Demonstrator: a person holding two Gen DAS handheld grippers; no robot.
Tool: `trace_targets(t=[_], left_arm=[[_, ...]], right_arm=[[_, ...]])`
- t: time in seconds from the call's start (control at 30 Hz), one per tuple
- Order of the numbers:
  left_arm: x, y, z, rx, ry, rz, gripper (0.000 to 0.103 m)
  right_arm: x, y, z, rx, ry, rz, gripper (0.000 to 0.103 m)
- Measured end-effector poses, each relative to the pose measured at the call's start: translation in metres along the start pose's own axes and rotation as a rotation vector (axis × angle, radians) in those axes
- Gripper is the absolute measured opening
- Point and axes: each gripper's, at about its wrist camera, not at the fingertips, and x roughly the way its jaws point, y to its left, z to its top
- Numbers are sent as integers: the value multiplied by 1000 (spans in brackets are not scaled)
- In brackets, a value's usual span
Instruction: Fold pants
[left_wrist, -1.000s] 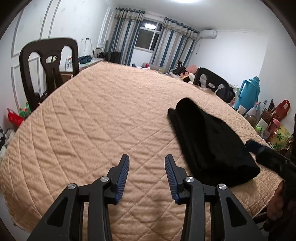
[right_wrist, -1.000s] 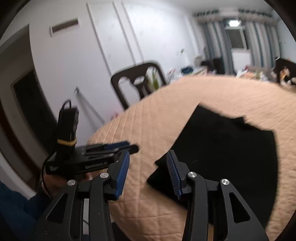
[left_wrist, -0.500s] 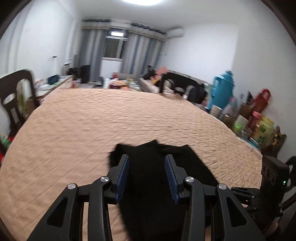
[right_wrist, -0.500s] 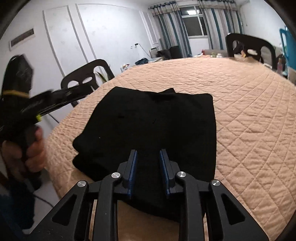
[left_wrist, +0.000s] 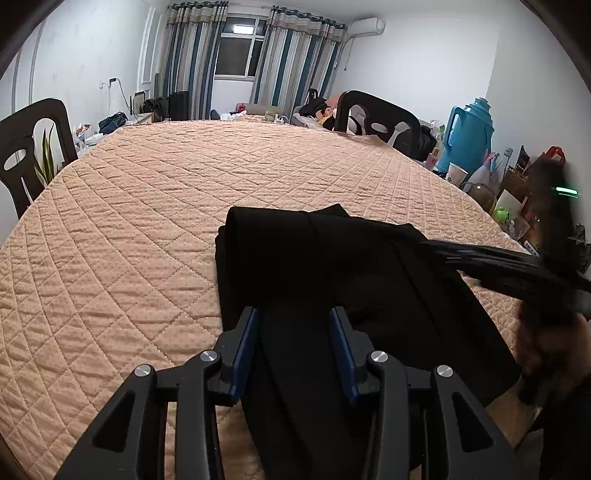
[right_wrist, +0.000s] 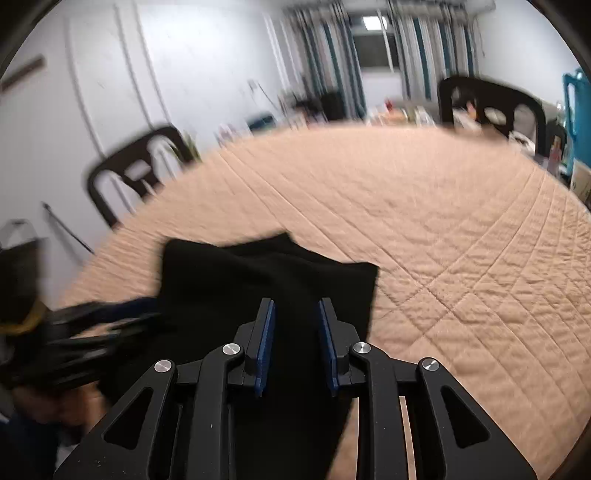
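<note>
While one pair of folded black pants (left_wrist: 332, 280) is laid at six o'clock on one quilted table (left_wrist: 147, 229), two grippers are held over it: left gripper (left_wrist: 295, 347) parted, right gripper (right_wrist: 293, 339) narrowed, neither pinching cloth

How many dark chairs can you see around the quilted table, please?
2: one chair at the table's left edge by the wall, another chair at the far right side. Others may be hidden.

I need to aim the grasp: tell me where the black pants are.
In both wrist views the black pants lie folded on the tan quilted table cover, at its near edge, directly ahead of both grippers.
</note>
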Motion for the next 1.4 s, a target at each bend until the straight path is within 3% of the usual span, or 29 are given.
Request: trace_targets(t=[0.03,0.07,0.1,0.17,0.27,0.37,0.6,0.77,0.9,1.4], left_arm=[[0,-1,-1,1,-1,2,43],[-1,-1,-2,2,-3,1,43],[-2,0,-2,-1,-2,-2,43],[-3,2,-3,-6,-1,-9,43],[-6,4,-4,-9,-2,-17,43],[-7,5,-5,-15,-6,-24,43],[-25,5,-19,1,-25,-31,43],[-44,4,-34,29,-60,-27,43],[-52,8,-42,5,-77,-41,43],[-64,-10,-33,48,-91,14,42]], right_arm=[[9,-8,1,-1,28,-32,23],[16,-18,5,34,44,-7,20],[14,-27,12,65,24,-6,12],[16,-35,18,38,26,-145,16],[7,-46,18,98,12,-98,17],[-15,-39,12,87,-48,-59,18],[-40,-9,-17,23,-48,31,19],[-63,10,-70,-41,-70,0,22],[-75,14,-100,-52,-138,-44,22],[-90,24,-100,-29,-154,-60,23]])
